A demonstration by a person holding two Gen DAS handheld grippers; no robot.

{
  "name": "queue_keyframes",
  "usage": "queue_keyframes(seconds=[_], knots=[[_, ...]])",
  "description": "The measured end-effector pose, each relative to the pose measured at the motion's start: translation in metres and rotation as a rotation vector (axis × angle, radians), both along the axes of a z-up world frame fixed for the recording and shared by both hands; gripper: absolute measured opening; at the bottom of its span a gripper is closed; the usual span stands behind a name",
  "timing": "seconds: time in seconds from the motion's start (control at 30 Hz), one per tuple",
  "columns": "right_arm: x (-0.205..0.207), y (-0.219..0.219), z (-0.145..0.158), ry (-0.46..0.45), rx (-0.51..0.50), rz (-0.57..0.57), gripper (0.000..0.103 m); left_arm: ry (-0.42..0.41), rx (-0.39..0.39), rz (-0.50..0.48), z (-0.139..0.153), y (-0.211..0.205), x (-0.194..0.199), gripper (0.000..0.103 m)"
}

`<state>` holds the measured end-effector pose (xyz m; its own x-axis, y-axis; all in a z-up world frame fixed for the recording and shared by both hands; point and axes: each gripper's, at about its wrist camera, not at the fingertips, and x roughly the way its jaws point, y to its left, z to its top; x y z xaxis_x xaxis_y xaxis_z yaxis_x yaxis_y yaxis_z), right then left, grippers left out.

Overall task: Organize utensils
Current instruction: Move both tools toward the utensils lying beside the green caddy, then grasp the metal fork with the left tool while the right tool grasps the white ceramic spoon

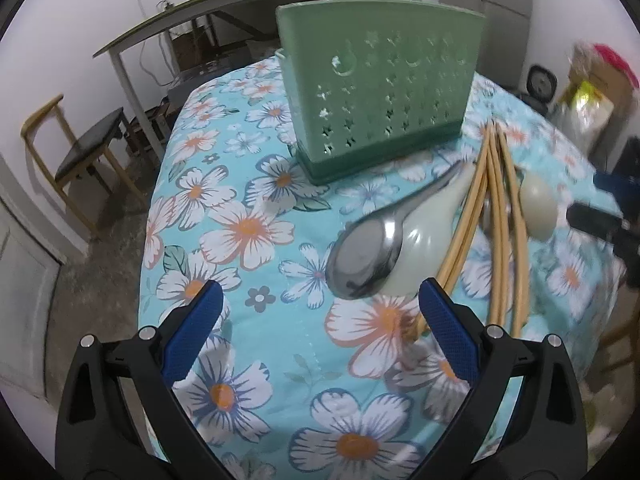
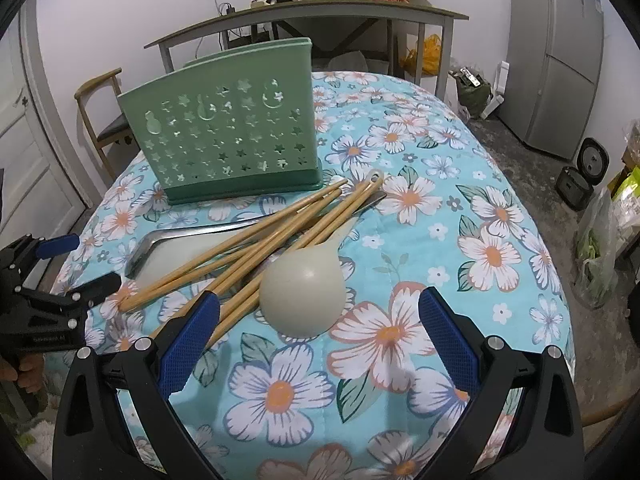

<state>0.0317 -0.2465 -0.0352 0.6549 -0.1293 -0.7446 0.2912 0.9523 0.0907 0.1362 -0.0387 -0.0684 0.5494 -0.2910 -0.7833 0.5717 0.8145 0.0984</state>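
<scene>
A green perforated utensil holder (image 1: 380, 96) (image 2: 232, 140) stands upright on the floral tablecloth. In front of it lies a loose pile: a metal spoon (image 1: 362, 258) (image 2: 180, 240), a cream spoon (image 1: 424, 240) under it, another cream spoon (image 2: 304, 292) (image 1: 538, 208), and several bamboo chopsticks (image 1: 496, 224) (image 2: 256, 248). My left gripper (image 1: 320, 316) is open, low over the cloth just short of the metal spoon's bowl. My right gripper (image 2: 320, 320) is open, its fingers either side of the cream spoon's bowl without touching it. The left gripper (image 2: 76, 264) also shows at the right wrist view's left edge.
The round table (image 2: 500, 200) with the blue floral cloth drops off at its edges. A wooden chair (image 1: 76, 156) stands to the left, a long cluttered table (image 2: 320, 12) behind, a fridge (image 2: 560, 52) and bags (image 2: 604, 248) on the floor to the right.
</scene>
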Motion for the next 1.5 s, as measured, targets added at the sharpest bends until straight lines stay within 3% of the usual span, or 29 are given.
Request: queue_keyframes(seconds=[0.1,0.17,0.23,0.33,0.5,0.63,0.8,1.0,1.1,1.2,1.37,1.5], knots=[[0.003,-0.004,-0.005,0.008,0.009,-0.003,0.097,-0.046,0.044,-0.046,-0.002,-0.005,-0.003,0.086],[0.004,-0.007,-0.008,0.014,0.022,-0.006,0.097,-0.064,0.091,-0.083,-0.005,-0.011,-0.004,0.065],[0.005,-0.01,-0.011,0.018,0.035,-0.009,0.097,-0.045,0.12,-0.108,-0.009,-0.013,-0.002,0.053],[0.008,-0.012,-0.014,0.021,0.047,-0.009,0.097,-0.024,0.156,-0.164,-0.015,-0.018,-0.003,0.048],[0.01,-0.013,-0.016,0.021,0.05,-0.007,0.097,-0.099,0.23,-0.229,-0.022,-0.03,-0.011,0.044],[0.01,-0.015,-0.016,0.023,0.053,-0.013,0.097,-0.121,0.211,-0.224,-0.019,-0.031,-0.012,0.019],[0.008,-0.018,-0.016,0.024,0.05,-0.018,0.097,-0.183,0.157,-0.176,-0.006,-0.024,-0.01,0.015],[0.001,-0.019,-0.013,0.001,0.114,0.003,0.097,-0.16,0.12,-0.136,-0.012,-0.021,0.004,0.015],[-0.005,-0.025,-0.011,-0.027,0.222,0.025,0.092,-0.139,0.09,-0.114,-0.016,-0.021,0.01,0.015],[-0.006,-0.035,-0.015,-0.027,0.339,0.01,0.08,-0.111,0.064,-0.088,-0.021,-0.019,0.018,0.01],[-0.003,-0.055,-0.029,-0.047,0.566,-0.036,0.074,-0.09,0.025,-0.066,-0.025,-0.015,0.024,0.008],[0.004,-0.064,-0.048,-0.041,0.686,-0.073,0.071,-0.088,0.011,-0.061,-0.026,-0.014,0.024,0.008]])
